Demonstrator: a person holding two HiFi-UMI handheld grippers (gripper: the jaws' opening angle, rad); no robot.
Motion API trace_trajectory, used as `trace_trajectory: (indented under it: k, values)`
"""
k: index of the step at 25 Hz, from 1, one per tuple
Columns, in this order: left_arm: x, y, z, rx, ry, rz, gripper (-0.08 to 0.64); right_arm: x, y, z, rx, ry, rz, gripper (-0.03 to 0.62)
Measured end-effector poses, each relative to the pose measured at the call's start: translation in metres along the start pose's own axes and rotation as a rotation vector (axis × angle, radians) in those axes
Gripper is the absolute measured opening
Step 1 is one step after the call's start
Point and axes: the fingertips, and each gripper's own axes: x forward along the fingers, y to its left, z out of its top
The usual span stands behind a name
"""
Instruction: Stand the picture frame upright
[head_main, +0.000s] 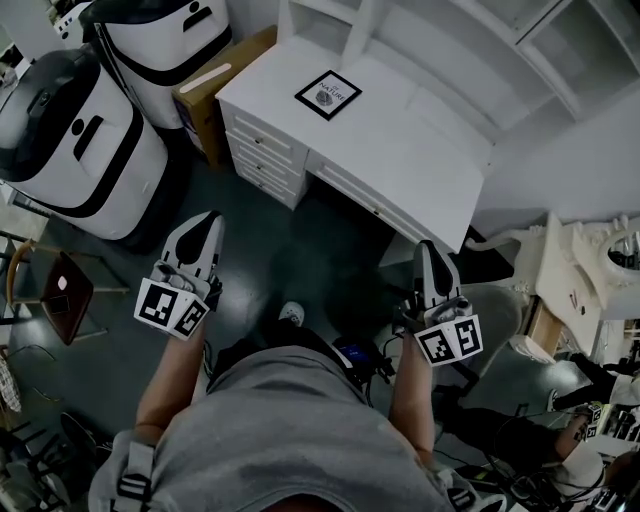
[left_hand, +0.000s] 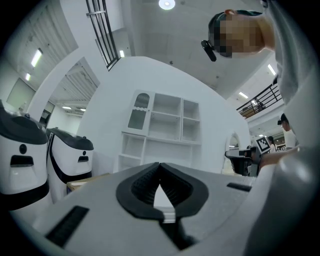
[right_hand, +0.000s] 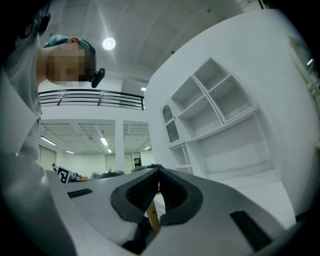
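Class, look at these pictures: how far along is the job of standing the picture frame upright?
Done: nothing yet; the picture frame lies flat on the desk. In hand: nothing; the left gripper and the right gripper are shut, empty and short of the desk. To do: reach in, grip the frame, stand it up.

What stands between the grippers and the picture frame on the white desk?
Nothing visible does. The picture frame lies flat on the white desk, with only bare desktop around it. The left gripper and the right gripper, both shut, are short of the desk, above the dark floor.
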Motion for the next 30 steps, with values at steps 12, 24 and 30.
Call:
trace_trajectory:
  k: [12,24,30]
  values:
    - [0.035,0.006,-0.009,0.001,0.012,0.080,0.008,0.044,-0.041,-0.005,0.033,0.008,0.081,0.026]
    - [0.071,0.020,-0.020,-0.006,0.042,0.065,0.008,0.073,-0.054,-0.015,0.116,0.022,0.100,0.026]
    - [0.111,0.036,-0.035,-0.021,0.059,0.016,0.008,0.094,-0.072,-0.014,0.109,0.004,0.058,0.026]
